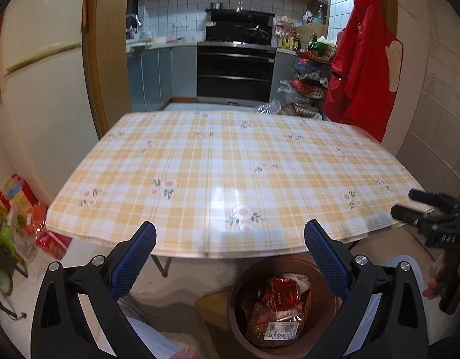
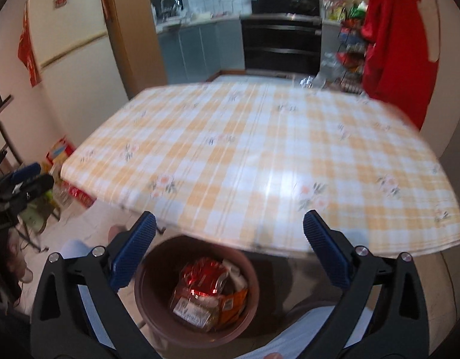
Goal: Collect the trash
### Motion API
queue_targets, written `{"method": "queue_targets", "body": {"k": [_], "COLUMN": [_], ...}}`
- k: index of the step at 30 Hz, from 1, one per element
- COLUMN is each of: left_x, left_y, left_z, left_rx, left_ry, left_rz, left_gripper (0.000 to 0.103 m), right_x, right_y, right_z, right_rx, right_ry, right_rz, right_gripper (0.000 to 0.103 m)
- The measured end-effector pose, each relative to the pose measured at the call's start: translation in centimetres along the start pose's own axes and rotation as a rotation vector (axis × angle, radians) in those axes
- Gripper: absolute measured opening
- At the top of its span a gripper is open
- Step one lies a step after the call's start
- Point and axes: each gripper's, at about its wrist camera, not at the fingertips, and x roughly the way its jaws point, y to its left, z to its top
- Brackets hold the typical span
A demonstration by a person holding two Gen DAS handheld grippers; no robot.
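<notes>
- In the right wrist view, the right tongs [image 2: 229, 249] are seen at the bottom of the frame with the blue pads spread wide; nothing is held between them.
- In the left wrist view, the left tongs [image 1: 230, 255] are likewise seen spread wide at the bottom of the frame, and nothing is gripped there either.
- Directly below and between the pads, at lower centre of both views, a round brown bin [image 2: 149, 299] is seen on the floor, partly tucked under the near edge of the counter.
- The trash [image 2: 206, 293] is found inside the bin: a crinkled red foil wrapper on top, a clear bag with a printed white label under it, an orange packet beside it, and something white at the back.
- The wrappers look light, crumpled and glossy, and they lie loosely heaped rather than pressed down.
- The counter [image 1: 200, 161], covered with a yellow-and-white checked cloth with small flowers, fills the middle of both frames; no loose item is seen on it.
- The task is therefore judged to be near its end or finished, as far as the counter goes.
- At the left edge of both views, coloured packets [image 1: 17, 209] are seen on the floor beside the counter; whether these count as trash cannot be told.
- Further off, at the top of the frame, a kitchen with an oven [image 1: 236, 68] and a red garment [image 1: 361, 59] is seen.
</notes>
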Motion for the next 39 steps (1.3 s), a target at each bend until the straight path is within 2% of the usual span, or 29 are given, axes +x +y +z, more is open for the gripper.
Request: {"method": "queue_targets", "body": {"k": [4, 8, 12, 17, 23, 39], "left_x": [-1.4, -3.6, -6.1, -9.7, -11.3, -11.3], "left_y": [-1.0, -2.7, -3.3, -4.5, -5.3, -5.7], "left_z": [1.6, 3.8, 6.1, 8.5, 9.3, 8.8], "left_rx": [0.052, 0.127, 0.106, 0.116, 0.098, 0.119], "left_ry": [-0.056, -0.137, -0.199, -0.304, -0.323, -0.316], "left_rz": [0.012, 0.018, -0.015, -0.022, -0.064, -0.040], "left_gripper": [0.097, 0.097, 0.097, 0.097, 0.097, 0.097], "right_x": [-2.3, -5.2, -7.9, -11.3, -13.3, -13.5], "right_y": [0.2, 0.7, 0.7, 0.6, 0.5, 0.7], "right_z": [2.0, 3.7, 5.3, 6.4, 6.7, 6.9], "right_rx": [-0.036, -0.060, -0.056, -0.050, -0.029, -0.023], "right_ry": [-0.039, -0.123, -0.183, -0.258, -0.293, -0.286], "right_rz": [0.037, -0.027, -0.044, -0.085, -0.095, -0.101], "right_gripper": [0.097, 0.097, 0.097, 0.097, 0.097, 0.097]}}
